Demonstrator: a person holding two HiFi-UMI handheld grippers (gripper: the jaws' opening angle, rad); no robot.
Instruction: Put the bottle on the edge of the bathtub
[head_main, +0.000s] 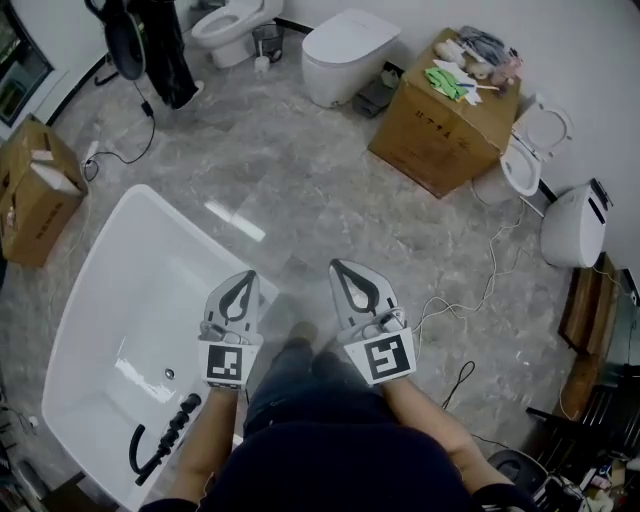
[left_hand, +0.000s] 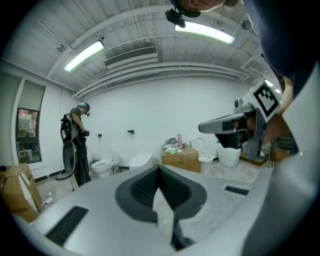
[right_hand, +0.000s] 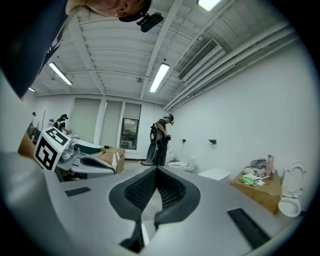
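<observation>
Left tool (head_main: 245, 277) and right tool (head_main: 336, 266), closed and empty, point forward.

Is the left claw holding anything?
No, the left claw is shut, its jaws meeting tip to tip with nothing between them.

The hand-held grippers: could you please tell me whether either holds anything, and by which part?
Nothing is held. The left hand-held gripper and the right hand-held gripper are both shut, with nothing between their jaws.
</observation>
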